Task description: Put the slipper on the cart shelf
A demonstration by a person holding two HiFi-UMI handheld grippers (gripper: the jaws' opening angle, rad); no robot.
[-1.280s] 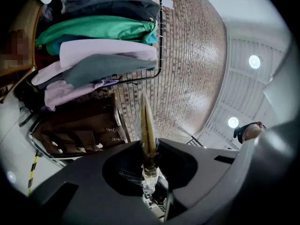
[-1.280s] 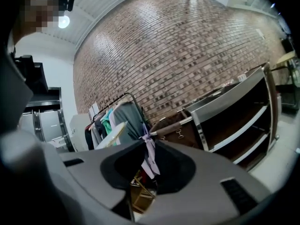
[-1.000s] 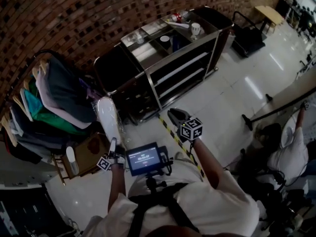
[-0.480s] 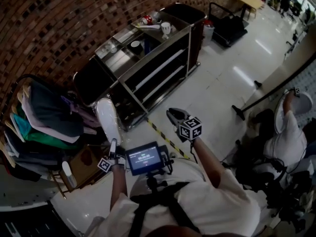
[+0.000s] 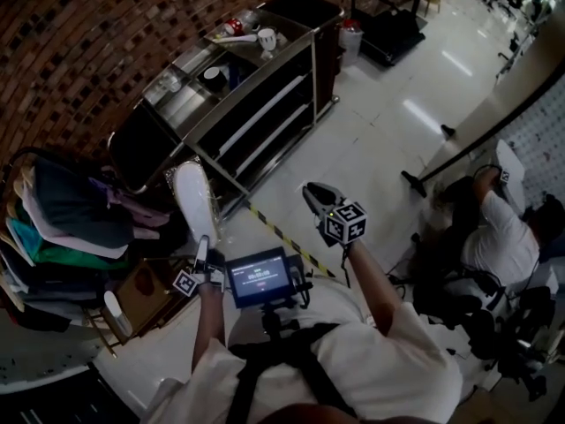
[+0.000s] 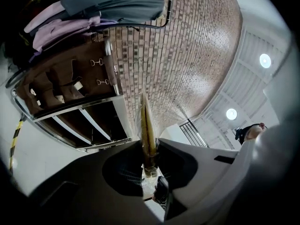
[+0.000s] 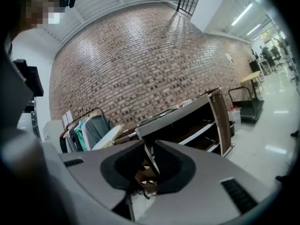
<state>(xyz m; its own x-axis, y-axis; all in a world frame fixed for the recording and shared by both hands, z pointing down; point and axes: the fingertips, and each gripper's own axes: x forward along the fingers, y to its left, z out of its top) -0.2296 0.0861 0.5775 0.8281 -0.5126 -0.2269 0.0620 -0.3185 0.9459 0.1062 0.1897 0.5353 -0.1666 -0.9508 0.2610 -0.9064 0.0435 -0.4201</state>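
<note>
Nearest, at 6 o'clock in the head view: a small screen [image 5: 259, 276] on a chest mount. Just off its 9 o'clock, the left gripper [image 5: 202, 256], pinched tight on one end of the slipper [image 5: 194, 203], which stands up and away toward 12 o'clock, well short of the cart. Off the screen's 2 o'clock, the right gripper [image 5: 315, 194], jaws pressed together on nothing.

Farther out, from 11 to 1 o'clock, the cart [image 5: 265, 104] against the brick wall [image 5: 79, 51], pale shelves [image 5: 262, 116] open to this side. At 9 o'clock, a rail of hung clothes [image 5: 66, 223].

Likely trouble: a grip on one end only — plenty of free length to swing, twist loose, or catch a cart upright or shelf lip on the way in. Seemingly a clear film over it too, so perhaps slick between the pads.

As for looks: white, long and flat, rounded at the far end. Edge-on in the left gripper view, just a thin yellowish sliver [image 6: 147, 125]. Probably light and floppy.
</note>
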